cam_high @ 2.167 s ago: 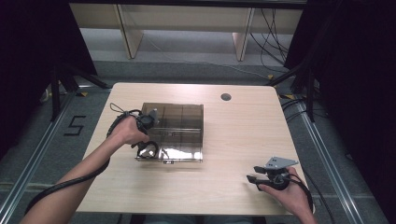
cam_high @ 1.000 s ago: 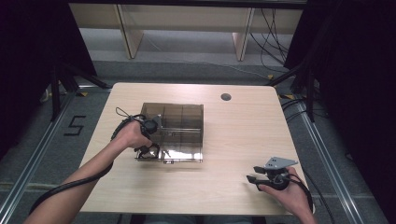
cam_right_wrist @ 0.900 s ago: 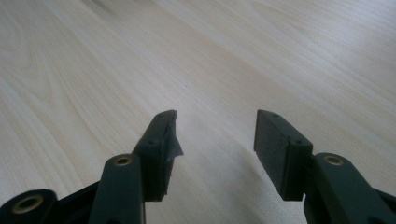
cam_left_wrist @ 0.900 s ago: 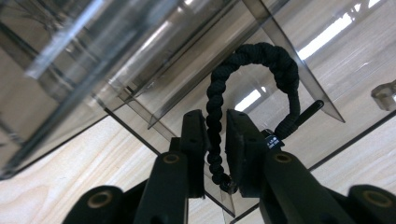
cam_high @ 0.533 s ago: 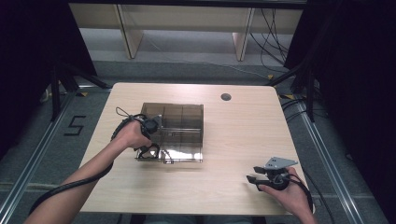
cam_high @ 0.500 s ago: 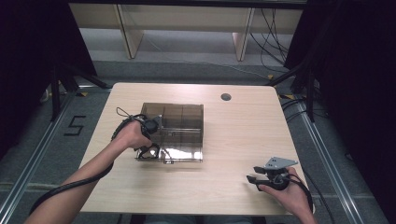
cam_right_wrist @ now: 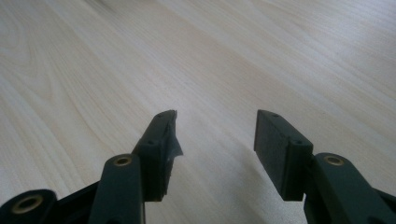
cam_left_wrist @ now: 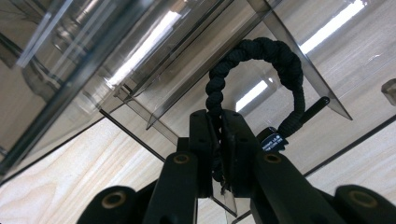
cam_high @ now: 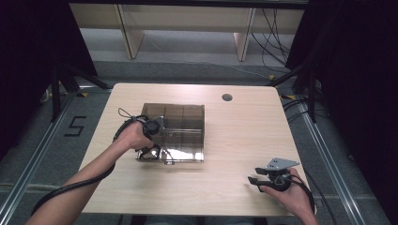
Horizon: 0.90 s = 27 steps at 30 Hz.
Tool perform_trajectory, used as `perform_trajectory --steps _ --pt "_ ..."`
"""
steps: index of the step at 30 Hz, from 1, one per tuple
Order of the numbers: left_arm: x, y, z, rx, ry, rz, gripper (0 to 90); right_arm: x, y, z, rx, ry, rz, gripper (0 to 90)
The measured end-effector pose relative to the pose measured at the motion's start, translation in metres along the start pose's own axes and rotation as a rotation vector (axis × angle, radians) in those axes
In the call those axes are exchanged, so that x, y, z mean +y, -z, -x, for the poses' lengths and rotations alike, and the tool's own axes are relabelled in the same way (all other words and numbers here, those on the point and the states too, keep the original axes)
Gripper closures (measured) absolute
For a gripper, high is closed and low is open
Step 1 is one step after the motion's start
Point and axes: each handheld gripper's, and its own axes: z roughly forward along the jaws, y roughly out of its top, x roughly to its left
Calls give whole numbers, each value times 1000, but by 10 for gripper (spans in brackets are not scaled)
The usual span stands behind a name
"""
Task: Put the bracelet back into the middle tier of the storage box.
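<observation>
Since the earlier frame my left gripper (cam_left_wrist: 219, 154) has been closing its fingers, and they now pinch the black braided cord loop (cam_left_wrist: 275, 65) at the near-left corner of the clear organizer box (cam_high: 180, 124); the hand itself has kept its place. From the pinch the loop arches up and away, then curls back down toward the fingers, lying against the box's transparent wall. Its long axis runs roughly along my fingers, so any pull would draw it back out of the box toward me. My left hand is the nearer one; my right gripper (cam_right_wrist: 215, 140) rests well apart from the box, toward the near-right corner of the desk (cam_high: 234, 140), fingers open and holding nothing. Where the loop attaches, and the small label at its end, are hard to make out through the reflections.
</observation>
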Motion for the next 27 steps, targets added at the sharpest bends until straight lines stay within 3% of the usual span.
perform_trajectory --steps 16,20,21,27 --pt "-1 -2 -1 -9 -3 3 818 0 0 0 5 0 -4 496" --pt "-2 0 -1 -9 5 23 802 0 0 0 -3 2 -3 495" --pt "-2 0 0 -19 24 33 797 0 0 0 -1 -2 -5 496" --pt "-4 4 -1 -18 24 49 767 0 0 0 4 1 -5 495"
